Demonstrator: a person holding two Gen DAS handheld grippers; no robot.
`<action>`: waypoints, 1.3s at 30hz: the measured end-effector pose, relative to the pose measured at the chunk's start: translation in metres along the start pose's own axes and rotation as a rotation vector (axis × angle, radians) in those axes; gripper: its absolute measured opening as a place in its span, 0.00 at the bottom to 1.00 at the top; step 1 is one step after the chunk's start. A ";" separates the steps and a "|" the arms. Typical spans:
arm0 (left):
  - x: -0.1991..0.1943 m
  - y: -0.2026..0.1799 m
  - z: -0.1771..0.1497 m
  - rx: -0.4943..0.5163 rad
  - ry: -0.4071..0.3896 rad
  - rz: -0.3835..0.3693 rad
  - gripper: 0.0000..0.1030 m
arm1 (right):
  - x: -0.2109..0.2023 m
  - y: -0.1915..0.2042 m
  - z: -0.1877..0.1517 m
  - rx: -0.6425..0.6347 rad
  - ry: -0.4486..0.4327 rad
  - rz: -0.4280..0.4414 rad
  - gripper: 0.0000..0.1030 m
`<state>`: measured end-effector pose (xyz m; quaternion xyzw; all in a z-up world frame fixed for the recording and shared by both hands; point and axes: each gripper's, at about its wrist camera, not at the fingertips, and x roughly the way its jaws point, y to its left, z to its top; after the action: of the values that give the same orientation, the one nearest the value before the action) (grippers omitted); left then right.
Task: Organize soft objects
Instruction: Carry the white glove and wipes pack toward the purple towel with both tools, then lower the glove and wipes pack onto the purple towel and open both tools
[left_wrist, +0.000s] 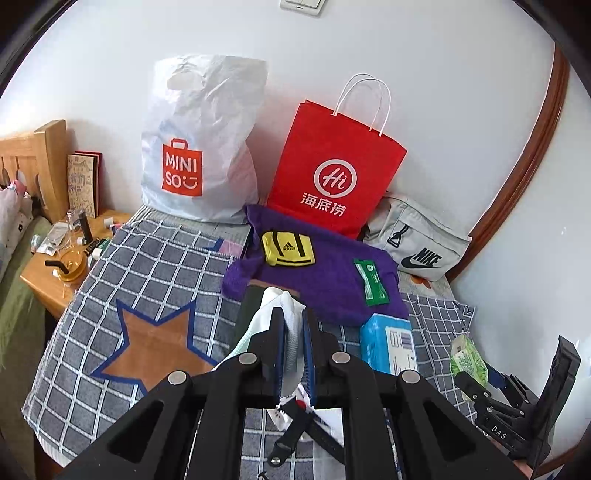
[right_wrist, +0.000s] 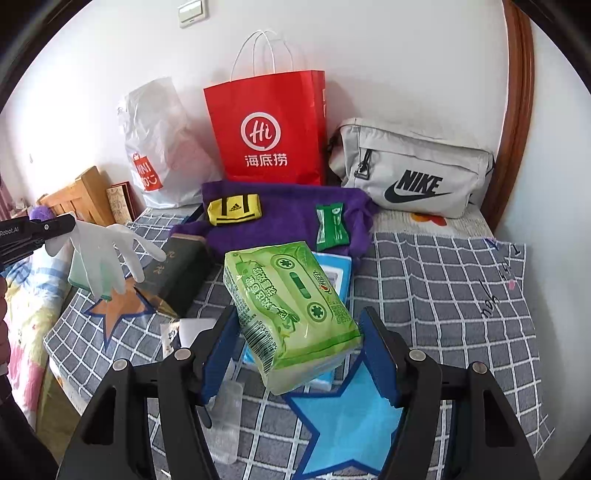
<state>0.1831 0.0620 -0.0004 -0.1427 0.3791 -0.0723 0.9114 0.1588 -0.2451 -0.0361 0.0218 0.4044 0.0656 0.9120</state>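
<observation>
My left gripper (left_wrist: 293, 325) is shut on a white glove (left_wrist: 286, 301), held above the checked bedspread (left_wrist: 155, 266); the glove (right_wrist: 107, 254) hangs from that gripper (right_wrist: 51, 230) at the left of the right wrist view. My right gripper (right_wrist: 299, 332) holds a green tissue pack (right_wrist: 291, 306) between its fingers, lifted above the blue star patch (right_wrist: 347, 428). The same pack (left_wrist: 467, 358) shows at the right of the left wrist view. A purple towel (right_wrist: 288, 218) carries a yellow Adidas pouch (right_wrist: 234, 210) and a green wipes sachet (right_wrist: 332, 223).
Against the wall stand a white Miniso bag (left_wrist: 199, 147), a red paper bag (right_wrist: 267, 129) and a grey Nike bag (right_wrist: 413, 173). A blue tissue pack (left_wrist: 389, 343) and a dark book (right_wrist: 177, 266) lie on the bed. A cluttered wooden nightstand (left_wrist: 66, 254) is left.
</observation>
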 end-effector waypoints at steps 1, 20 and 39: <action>0.002 -0.001 0.003 0.000 0.000 -0.001 0.09 | 0.001 0.000 0.004 -0.002 -0.002 -0.001 0.63; 0.062 -0.016 0.056 0.034 0.027 -0.023 0.09 | 0.060 -0.009 0.066 -0.027 -0.016 0.002 0.63; 0.158 -0.032 0.093 0.014 0.112 -0.088 0.09 | 0.154 -0.028 0.113 0.002 0.017 0.005 0.63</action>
<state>0.3592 0.0126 -0.0339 -0.1484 0.4225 -0.1229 0.8857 0.3482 -0.2499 -0.0759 0.0233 0.4120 0.0677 0.9084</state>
